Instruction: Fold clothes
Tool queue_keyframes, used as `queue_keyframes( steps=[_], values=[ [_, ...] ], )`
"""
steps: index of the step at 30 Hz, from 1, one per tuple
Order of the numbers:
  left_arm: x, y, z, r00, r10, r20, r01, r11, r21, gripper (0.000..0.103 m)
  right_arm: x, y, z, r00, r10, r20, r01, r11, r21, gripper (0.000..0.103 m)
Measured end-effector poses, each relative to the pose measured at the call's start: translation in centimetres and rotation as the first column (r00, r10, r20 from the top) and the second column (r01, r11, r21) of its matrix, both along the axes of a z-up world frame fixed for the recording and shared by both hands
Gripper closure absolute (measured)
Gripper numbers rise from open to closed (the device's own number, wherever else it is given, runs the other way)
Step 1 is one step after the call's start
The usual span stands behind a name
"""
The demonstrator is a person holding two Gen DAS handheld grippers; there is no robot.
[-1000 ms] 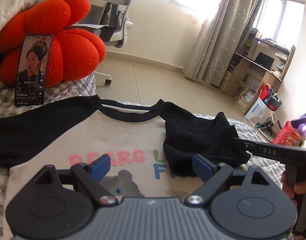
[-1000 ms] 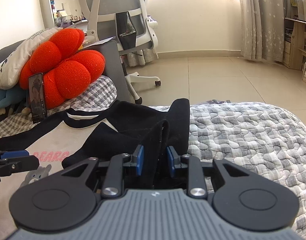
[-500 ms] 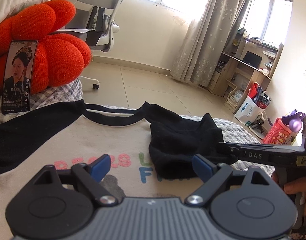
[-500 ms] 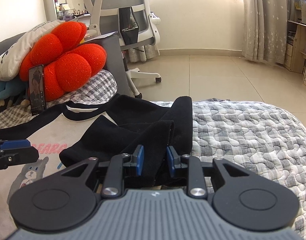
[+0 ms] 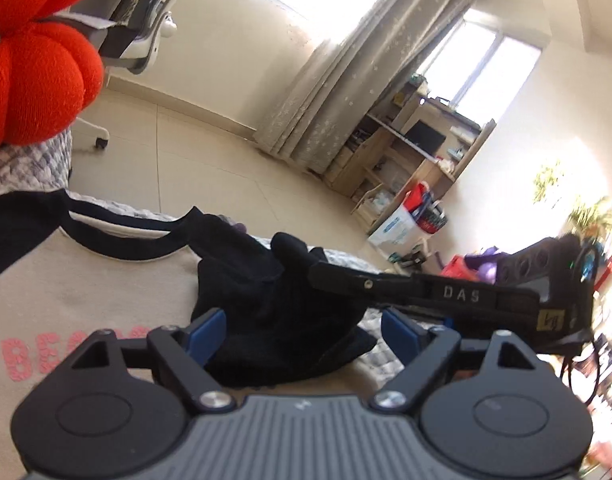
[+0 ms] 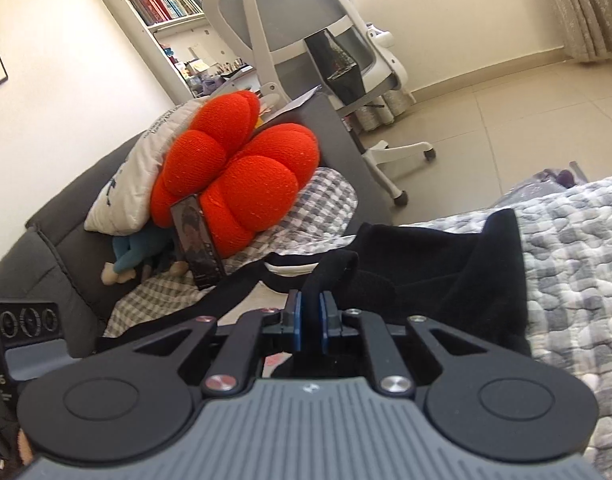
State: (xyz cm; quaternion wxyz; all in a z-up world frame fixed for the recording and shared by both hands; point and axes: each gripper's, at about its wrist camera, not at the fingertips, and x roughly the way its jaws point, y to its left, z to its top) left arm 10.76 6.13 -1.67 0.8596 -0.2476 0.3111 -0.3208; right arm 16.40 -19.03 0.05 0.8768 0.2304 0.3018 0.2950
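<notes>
Right gripper (image 6: 310,322) closing on black sleeve (image 6: 330,272) | left gripper (image 5: 302,334) wide, closing, empty | quilt (image 6: 578,240) bare rightward

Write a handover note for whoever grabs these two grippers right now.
Right gripper: closing on a fold of the black sleeve; fabric sits between the pads.
Left gripper: open, empty, hovering over the bunched sleeve, the right gripper reaching across in front of it.
The shirt, cream with black sleeves, lies print-up on the quilted bed cover.
Done: this sleeve pulled in onto the chest, though bunched.
Left: flatten it, fold the other sleeve, then fold the body.
</notes>
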Motion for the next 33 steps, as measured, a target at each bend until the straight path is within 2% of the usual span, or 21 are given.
queue_keyframes(
  steps=[2, 4, 6, 9, 14, 17, 18, 20, 22, 23, 24, 26, 29, 32, 33],
  values=[
    [0.9, 2.0, -1.4, 0.997, 0.028, -0.071, -0.036, 0.992, -0.123, 0.018, 0.6, 0.5, -0.2, 0.999, 0.028, -0.02, -0.028, 0.999, 0.044, 0.091],
    [1.6, 3.6, -2.9, 0.99, 0.041, -0.135, -0.07, 0.974, -0.215, 0.019, 1.1, 1.3, -0.7, 0.998, 0.047, -0.04, -0.044, 0.997, 0.063, 0.091],
    [1.9, 4.5, -4.2, 0.983, 0.045, -0.178, -0.094, 0.957, -0.276, 0.02, 1.7, 2.0, -1.3, 0.996, 0.067, -0.062, -0.06, 0.993, 0.1, 0.091],
    [1.8, 5.2, -5.7, 0.979, 0.047, -0.199, -0.115, 0.933, -0.342, 0.02, 2.4, 3.1, -2.2, 0.991, 0.091, -0.093, -0.075, 0.984, 0.16, 0.091],
    [1.0, 5.6, -6.2, 0.985, 0.056, -0.163, -0.117, 0.912, -0.392, 0.021, 3.3, 4.5, -3.0, 0.981, 0.126, -0.149, -0.088, 0.967, 0.241, 0.091],
    [0.8, 6.3, -6.3, 0.986, 0.077, -0.15, -0.132, 0.907, -0.401, 0.021, 3.9, 4.8, -3.5, 0.97, 0.171, -0.174, -0.104, 0.934, 0.341, 0.09],
    [0.9, 6.6, -6.6, 0.983, 0.088, -0.158, -0.146, 0.903, -0.405, 0.021, 4.0, 4.8, -3.7, 0.966, 0.182, -0.186, -0.102, 0.923, 0.371, 0.084],
    [1.0, 7.3, -7.5, 0.977, 0.11, -0.184, -0.179, 0.891, -0.417, 0.021, 4.0, 4.6, -4.1, 0.958, 0.191, -0.214, -0.087, 0.905, 0.417, 0.083],
    [1.1, 7.9, -8.4, 0.968, 0.125, -0.22, -0.21, 0.879, -0.428, 0.021, 4.0, 4.1, -4.3, 0.956, 0.182, -0.231, -0.068, 0.9, 0.43, 0.081],
    [1.2, 7.9, -8.7, 0.966, 0.127, -0.225, -0.215, 0.877, -0.43, 0.023, 3.8, 3.8, -4.4, 0.957, 0.169, -0.237, -0.053, 0.902, 0.429, 0.077],
    [1.1, 7.9, -8.8, 0.965, 0.132, -0.228, -0.221, 0.875, -0.43, 0.026, 3.7, 3.3, -4.5, 0.957, 0.16, -0.242, -0.04, 0.9, 0.435, 0.071],
    [1.0, 7.8, -8.4, 0.962, 0.154, -0.224, -0.236, 0.884, -0.405, 0.028, 3.5, 2.4, -4.7, 0.959, 0.141, -0.246, -0.017, 0.895, 0.446, 0.069],
    [0.8, 7.1, -7.1, 0.955, 0.215, -0.206, -0.266, 0.926, -0.269, 0.035, 2.8, 1.1, -4.3, 0.971, 0.08, -0.224, 0.017, 0.916, 0.4, 0.068],
    [0.6, 6.3, -5.9, 0.946, 0.271, -0.179, -0.295, 0.947, -0.124, 0.055, 2.0, 0.5, -3.4, 0.985, 0.003, -0.171, 0.049, 0.953, 0.298, 0.066],
    [0.7, 5.9, -5.6, 0.943, 0.286, -0.171, -0.299, 0.952, -0.061, 0.07, 1.7, 0.4, -3.0, 0.989, -0.024, -0.148, 0.062, 0.964, 0.257, 0.065]
  ],
)
